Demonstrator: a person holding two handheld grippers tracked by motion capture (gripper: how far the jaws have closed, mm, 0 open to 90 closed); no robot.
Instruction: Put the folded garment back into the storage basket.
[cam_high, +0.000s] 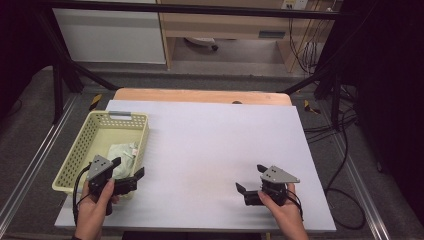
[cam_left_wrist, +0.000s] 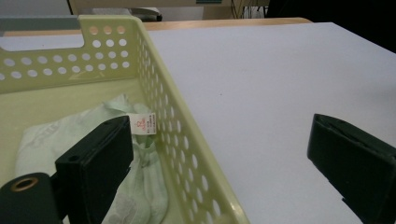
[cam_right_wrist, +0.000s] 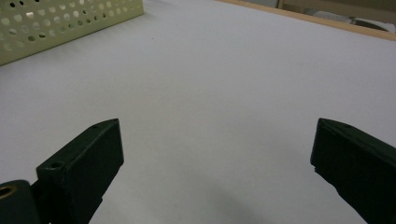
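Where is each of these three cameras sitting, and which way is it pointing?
High view: fixed above the person's side, looking forward and down on the white table; both hands, the left gripper and the right gripper show.
Left gripper view: rides the left gripper, looking along its open jaws that straddle the basket wall, the pale cloth inside.
Right gripper view: rides the right gripper, looking across bare table between its open jaws.
Shared: all three show the yellow basket and the table.

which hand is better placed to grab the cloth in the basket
Left. The left hand-held gripper is open and straddles the near right wall of the basket, one jaw over the pale green cloth. The right hand-held gripper, also open, sits over bare table far across.
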